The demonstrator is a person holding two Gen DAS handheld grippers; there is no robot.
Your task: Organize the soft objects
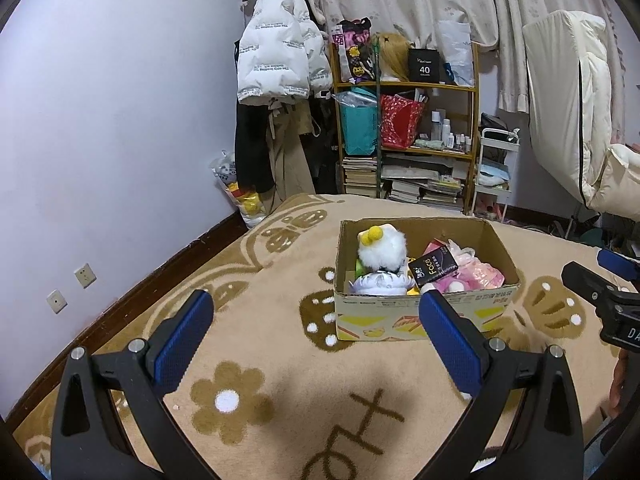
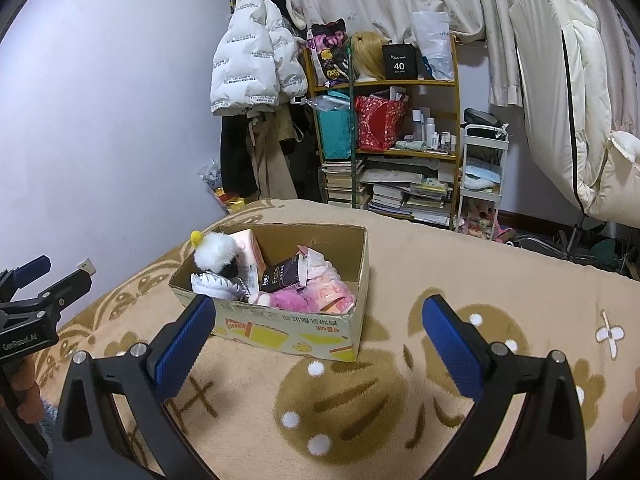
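A cardboard box (image 1: 424,314) sits on the tan patterned blanket (image 1: 260,360). It holds a white fluffy plush (image 1: 382,250), a black tissue pack marked "Face" (image 1: 433,269) and pink soft items (image 1: 480,274). The box (image 2: 288,330) also shows in the right wrist view, with the plush (image 2: 218,250), the tissue pack (image 2: 282,278) and the pink items (image 2: 320,294). My left gripper (image 1: 316,316) is open and empty, in front of the box. My right gripper (image 2: 320,320) is open and empty, near the box's front right corner.
A wooden shelf (image 1: 408,120) with bags, bottles and books stands behind the bed. A white puffer jacket (image 1: 280,48) hangs at the wall. A white trolley (image 1: 494,168) and a cream folded mattress (image 1: 572,112) stand at the right.
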